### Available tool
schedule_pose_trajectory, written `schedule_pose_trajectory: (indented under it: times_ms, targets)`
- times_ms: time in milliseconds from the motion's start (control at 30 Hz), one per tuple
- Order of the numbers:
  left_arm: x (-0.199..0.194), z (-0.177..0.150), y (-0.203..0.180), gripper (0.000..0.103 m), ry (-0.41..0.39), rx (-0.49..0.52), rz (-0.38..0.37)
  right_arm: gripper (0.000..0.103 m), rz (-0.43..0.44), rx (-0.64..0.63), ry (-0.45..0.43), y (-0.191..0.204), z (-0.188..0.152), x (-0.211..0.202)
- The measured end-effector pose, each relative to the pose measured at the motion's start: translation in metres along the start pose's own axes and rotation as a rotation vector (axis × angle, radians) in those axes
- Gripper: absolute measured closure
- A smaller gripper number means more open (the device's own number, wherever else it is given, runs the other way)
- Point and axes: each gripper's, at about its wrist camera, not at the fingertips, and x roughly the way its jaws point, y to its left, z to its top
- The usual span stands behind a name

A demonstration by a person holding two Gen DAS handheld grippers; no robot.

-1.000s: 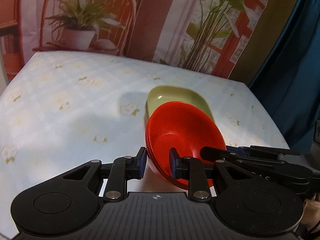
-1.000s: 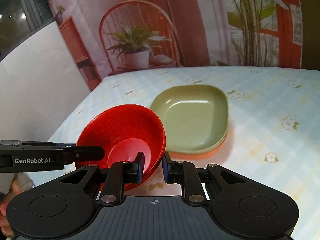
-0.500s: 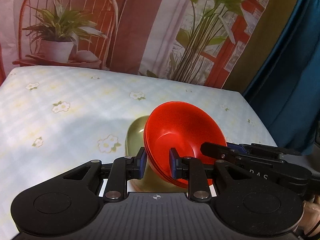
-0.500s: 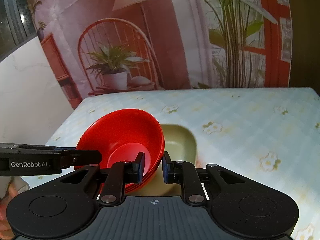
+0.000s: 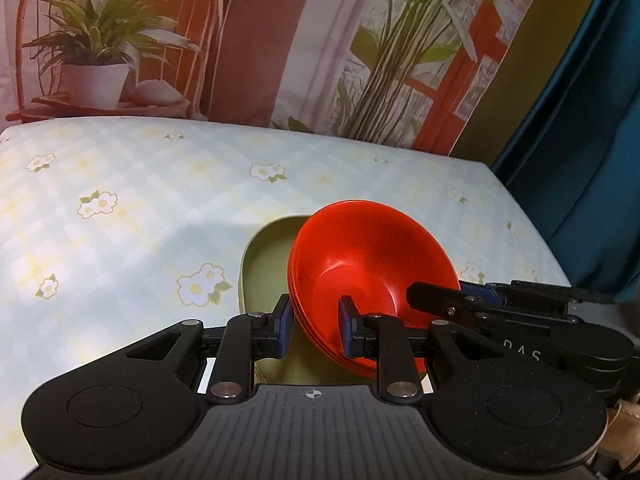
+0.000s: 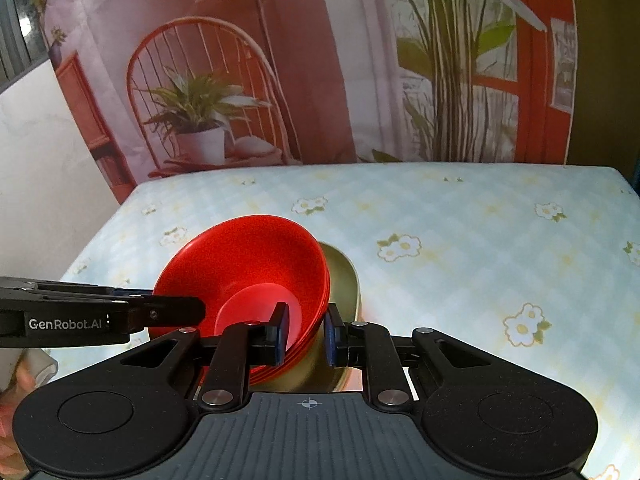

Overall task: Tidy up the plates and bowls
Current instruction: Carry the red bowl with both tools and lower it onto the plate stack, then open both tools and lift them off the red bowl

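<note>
Above the table (image 5: 120, 184), which has a pale checked cloth with small white flowers, both tongs hold one stack of red bowls (image 5: 368, 264). On the stack's edge I count about three or four rims, but I cannot tell the exact number. The left tongs (image 5: 316, 326) are closed narrow on the near left side of the stack, one pad inside and one outside the wall. The right tongs (image 6: 306, 332) grip the opposite side in the same way, and each one shows in the other's camera as a black bar reaching to the bowls. Under and behind the red stack lies a green plate (image 5: 264, 264); the bowls hide most of it, so I cannot tell if it is one plate or more, or if the bowls touch it. Behind the table hangs a printed backdrop (image 6: 280, 60) with a red chair, a potted plant and tall green stems. At the right of the left view hangs a blue curtain (image 5: 580, 140).
</note>
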Motion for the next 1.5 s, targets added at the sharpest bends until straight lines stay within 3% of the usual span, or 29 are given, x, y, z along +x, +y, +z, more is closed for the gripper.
schedule_pose_trajectory:
  times_ms: [1500]
  targets:
    - [0.002,-0.014,-0.001,0.077,0.038,0.061,0.031,0.086,-0.020,-0.052,0.064,0.008,-0.012,0.003]
